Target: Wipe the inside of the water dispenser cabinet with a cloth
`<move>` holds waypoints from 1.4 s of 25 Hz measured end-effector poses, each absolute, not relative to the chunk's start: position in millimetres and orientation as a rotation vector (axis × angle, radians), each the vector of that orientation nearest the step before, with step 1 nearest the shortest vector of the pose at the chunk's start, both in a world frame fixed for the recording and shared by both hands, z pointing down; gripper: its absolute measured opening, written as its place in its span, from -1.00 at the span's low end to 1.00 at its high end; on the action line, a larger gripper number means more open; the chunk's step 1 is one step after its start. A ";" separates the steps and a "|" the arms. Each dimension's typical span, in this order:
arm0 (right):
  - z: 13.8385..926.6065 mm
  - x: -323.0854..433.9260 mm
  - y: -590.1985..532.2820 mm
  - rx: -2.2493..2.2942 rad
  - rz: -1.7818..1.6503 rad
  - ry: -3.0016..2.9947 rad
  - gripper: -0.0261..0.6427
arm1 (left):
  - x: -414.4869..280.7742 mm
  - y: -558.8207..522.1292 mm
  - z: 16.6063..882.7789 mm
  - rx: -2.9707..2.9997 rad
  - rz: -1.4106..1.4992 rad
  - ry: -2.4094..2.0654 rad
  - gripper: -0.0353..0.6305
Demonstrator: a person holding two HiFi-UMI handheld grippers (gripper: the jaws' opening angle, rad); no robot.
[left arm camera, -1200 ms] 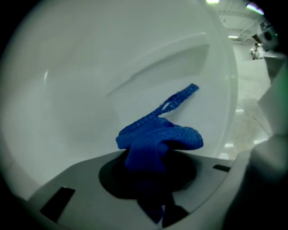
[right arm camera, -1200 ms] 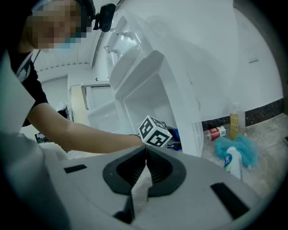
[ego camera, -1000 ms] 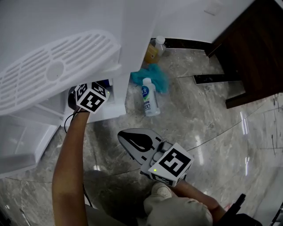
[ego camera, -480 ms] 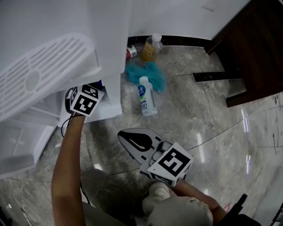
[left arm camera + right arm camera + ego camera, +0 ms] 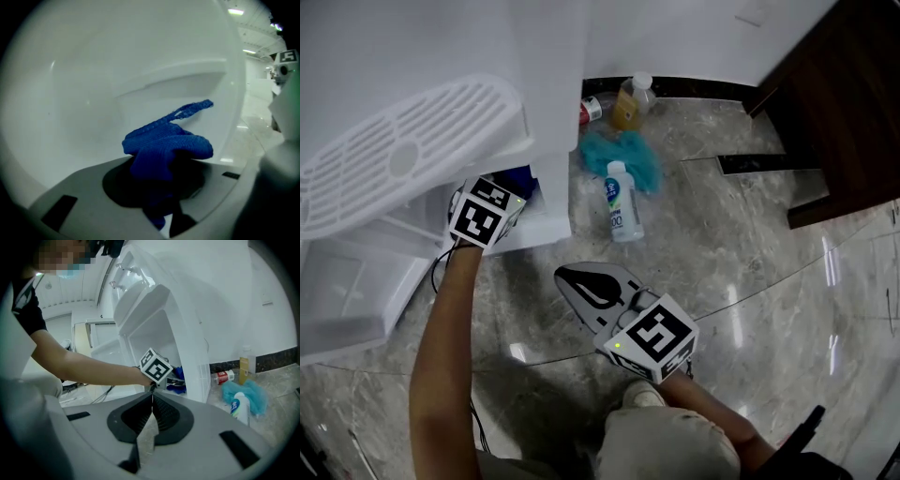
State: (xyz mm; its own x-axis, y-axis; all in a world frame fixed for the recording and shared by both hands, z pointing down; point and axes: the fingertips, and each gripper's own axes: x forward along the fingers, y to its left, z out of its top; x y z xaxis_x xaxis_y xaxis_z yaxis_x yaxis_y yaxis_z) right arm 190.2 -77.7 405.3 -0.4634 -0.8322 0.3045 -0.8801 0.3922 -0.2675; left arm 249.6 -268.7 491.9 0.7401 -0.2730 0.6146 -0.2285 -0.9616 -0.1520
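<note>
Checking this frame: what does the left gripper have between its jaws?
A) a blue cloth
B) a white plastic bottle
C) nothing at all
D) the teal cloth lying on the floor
A: in the left gripper view, the left gripper has its jaws closed on a bunched blue cloth, in front of the white cabinet wall.

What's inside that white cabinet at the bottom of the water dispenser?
The left hand-held gripper, shut on a blue cloth, with bare white cabinet walls around it. In the head view the dispenser's side panel covers most of the interior, so the rest is hidden.
</note>
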 end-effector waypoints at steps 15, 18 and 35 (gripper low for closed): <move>381.3 101.3 -105.1 1.480 0.554 -2.671 -0.93 | 37.0 -131.6 414.2 -3.110 -0.826 0.319 -0.54; 375.3 75.7 -102.8 1.401 0.521 -2.690 -0.93 | -1.5 -106.9 398.2 -3.152 -0.759 0.354 -0.54; 292.6 -82.8 -93.6 0.540 0.328 -2.790 -0.93 | -111.0 -62.4 303.4 -3.085 -0.338 0.705 -0.54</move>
